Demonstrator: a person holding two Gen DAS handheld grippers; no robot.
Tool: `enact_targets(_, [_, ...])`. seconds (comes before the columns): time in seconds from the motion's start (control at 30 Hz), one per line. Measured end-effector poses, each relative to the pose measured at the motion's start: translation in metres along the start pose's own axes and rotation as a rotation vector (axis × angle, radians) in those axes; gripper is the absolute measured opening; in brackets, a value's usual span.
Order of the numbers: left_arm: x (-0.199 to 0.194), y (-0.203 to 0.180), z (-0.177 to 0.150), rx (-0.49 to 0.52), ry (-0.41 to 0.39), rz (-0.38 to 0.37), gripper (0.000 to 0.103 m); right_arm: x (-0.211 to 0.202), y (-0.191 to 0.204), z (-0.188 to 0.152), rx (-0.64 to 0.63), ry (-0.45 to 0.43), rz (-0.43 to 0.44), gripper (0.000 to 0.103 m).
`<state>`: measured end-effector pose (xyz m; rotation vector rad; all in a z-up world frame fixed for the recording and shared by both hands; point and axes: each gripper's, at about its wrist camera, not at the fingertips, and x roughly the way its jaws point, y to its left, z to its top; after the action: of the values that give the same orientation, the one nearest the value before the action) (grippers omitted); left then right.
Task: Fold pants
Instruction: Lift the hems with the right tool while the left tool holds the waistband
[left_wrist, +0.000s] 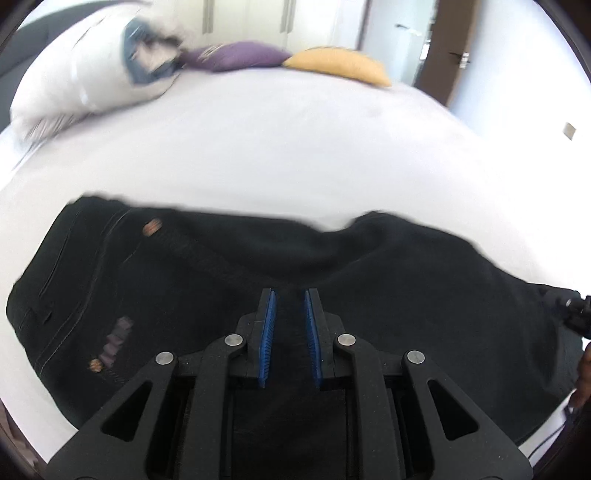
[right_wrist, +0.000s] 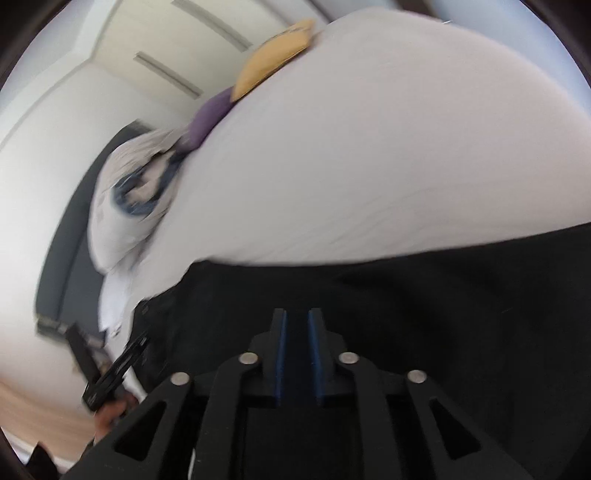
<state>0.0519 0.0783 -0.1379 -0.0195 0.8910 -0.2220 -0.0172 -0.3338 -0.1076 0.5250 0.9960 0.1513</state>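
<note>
Black pants (left_wrist: 229, 280) are spread across the near part of a white bed (left_wrist: 295, 155). In the left wrist view the waistband end, with a copper button (left_wrist: 152, 226), a rivet (left_wrist: 95, 365) and a pocket seam, is seen at the left, and the dark cloth runs off to the right under the tool.

The left gripper (left_wrist: 290, 295) is held over the pants with its blue-padded fingers (left_wrist: 269, 325) set apart by a narrow gap. Dark cloth is seen through the gap, but whether any fold is pinched there cannot be told.

The right gripper (right_wrist: 296, 314) is also seen above black cloth (right_wrist: 406, 314), its fingers slightly apart. Here too it cannot be told whether cloth is caught between them, since the view is blurred.

At the far side of the bed a white pillow (left_wrist: 85, 74) with a dark blue print is seen, and beside it a purple cushion (left_wrist: 236, 55) touching a yellow cushion (left_wrist: 340, 66). No container is visible in either view.

In the right wrist view the other tool is partly seen at the lower left, gripped by a hand (right_wrist: 110, 410).
</note>
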Motion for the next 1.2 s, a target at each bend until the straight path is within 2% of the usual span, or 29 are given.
enact_targets(0.03, [0.0, -0.021, 0.002, 0.033, 0.008, -0.018, 0.016, 0.004, 0.0, -0.005, -0.019, 0.031, 0.02, 0.041])
enact_targets(0.07, [0.003, -0.038, 0.001, 0.06, 0.025, -0.034, 0.016, 0.008, -0.006, -0.009, -0.016, 0.038, 0.006, 0.041])
enact_targets(0.1, [0.008, -0.056, -0.002, 0.091, 0.057, -0.05, 0.016, 0.009, -0.019, -0.012, 0.023, 0.037, -0.003, 0.035])
enact_targets(0.13, [0.016, -0.073, -0.008, 0.123, 0.097, -0.056, 0.016, 0.005, -0.035, -0.01, 0.088, 0.027, 0.02, 0.009])
enact_targets(0.17, [0.024, -0.088, -0.017, 0.162, 0.136, -0.053, 0.016, -0.006, -0.056, -0.012, 0.153, 0.017, 0.01, 0.0])
enact_targets(0.23, [0.031, -0.103, -0.033, 0.211, 0.149, -0.016, 0.016, -0.038, -0.088, -0.017, 0.205, -0.042, 0.006, 0.0])
enact_targets(0.3, [0.028, -0.105, -0.041, 0.225, 0.108, 0.001, 0.016, -0.08, -0.114, -0.024, 0.196, -0.106, -0.075, 0.0])
enact_targets(0.37, [0.027, -0.103, -0.039, 0.204, 0.123, -0.008, 0.016, -0.124, -0.135, -0.032, 0.216, -0.164, -0.153, 0.0])
enact_targets(0.4, [0.025, -0.104, -0.036, 0.203, 0.136, -0.002, 0.016, -0.138, -0.129, -0.036, 0.221, -0.191, -0.206, 0.0])
enact_targets(0.43, [0.021, -0.107, -0.033, 0.211, 0.14, 0.01, 0.016, -0.153, -0.124, -0.04, 0.203, -0.219, -0.238, 0.01])
enact_targets(0.47, [0.016, -0.113, -0.032, 0.225, 0.131, 0.007, 0.016, -0.163, -0.114, -0.041, 0.175, -0.241, -0.217, 0.016])
enact_targets(0.5, [0.011, -0.12, -0.03, 0.233, 0.119, -0.012, 0.016, -0.169, -0.104, -0.043, 0.153, -0.256, -0.153, 0.021])
enact_targets(0.53, [0.007, -0.129, -0.03, 0.243, 0.109, -0.035, 0.016, -0.169, -0.094, -0.045, 0.141, -0.261, -0.074, 0.035])
enact_targets(0.57, [0.004, -0.138, -0.031, 0.256, 0.106, -0.057, 0.016, -0.163, -0.086, -0.048, 0.14, -0.254, 0.001, 0.055])
enact_targets(0.6, [0.005, -0.149, -0.035, 0.268, 0.112, -0.084, 0.016, -0.151, -0.08, -0.051, 0.151, -0.227, 0.061, 0.062])
enact_targets(0.63, [0.006, -0.155, -0.036, 0.27, 0.125, -0.1, 0.016, -0.135, -0.076, -0.053, 0.159, -0.185, 0.099, 0.063])
enact_targets(0.67, [0.01, -0.16, -0.039, 0.268, 0.149, -0.115, 0.016, -0.118, -0.074, -0.057, 0.158, -0.132, 0.103, 0.063])
enact_targets(0.7, [0.014, -0.161, -0.043, 0.266, 0.167, -0.118, 0.016, -0.098, -0.07, -0.061, 0.155, -0.075, 0.067, 0.063])
enact_targets(0.73, [0.013, -0.159, -0.047, 0.264, 0.149, -0.13, 0.016, -0.084, -0.071, -0.065, 0.154, -0.035, 0.003, 0.049])
enact_targets(0.77, [0.012, -0.152, -0.048, 0.253, 0.142, -0.153, 0.016, -0.086, -0.075, -0.069, 0.14, -0.05, -0.035, 0.023])
enact_targets(0.83, [0.009, -0.135, -0.048, 0.222, 0.152, -0.176, 0.016, -0.098, -0.091, -0.071, 0.186, -0.069, -0.049, 0.004])
enact_targets(0.9, [0.003, -0.115, -0.048, 0.218, 0.147, -0.142, 0.016, -0.134, -0.125, -0.076, 0.262, -0.139, -0.087, 0.0])
enact_targets(0.93, [0.0, -0.102, -0.048, 0.217, 0.142, -0.102, 0.016, -0.156, -0.136, -0.077, 0.283, -0.192, -0.155, 0.0])
enact_targets(0.97, [-0.003, -0.087, -0.047, 0.207, 0.138, -0.068, 0.016, -0.169, -0.14, -0.079, 0.296, -0.235, -0.177, 0.0])
enact_targets(1.0, [-0.006, -0.076, -0.046, 0.191, 0.139, -0.042, 0.016, -0.187, -0.147, -0.08, 0.327, -0.265, -0.209, 0.006])
enact_targets(1.03, [-0.007, -0.062, -0.043, 0.17, 0.139, -0.01, 0.016, -0.201, -0.15, -0.083, 0.353, -0.28, -0.292, 0.034])
enact_targets(1.07, [-0.009, -0.05, -0.038, 0.155, 0.135, 0.018, 0.016, -0.212, -0.148, -0.086, 0.354, -0.305, -0.316, 0.042])
enact_targets(1.1, [-0.011, -0.038, -0.031, 0.139, 0.122, 0.045, 0.016, -0.22, -0.145, -0.088, 0.353, -0.318, -0.283, 0.042])
enact_targets(1.2, [-0.012, -0.017, -0.009, 0.077, 0.084, 0.083, 0.016, -0.219, -0.131, -0.101, 0.37, -0.282, -0.161, 0.044])
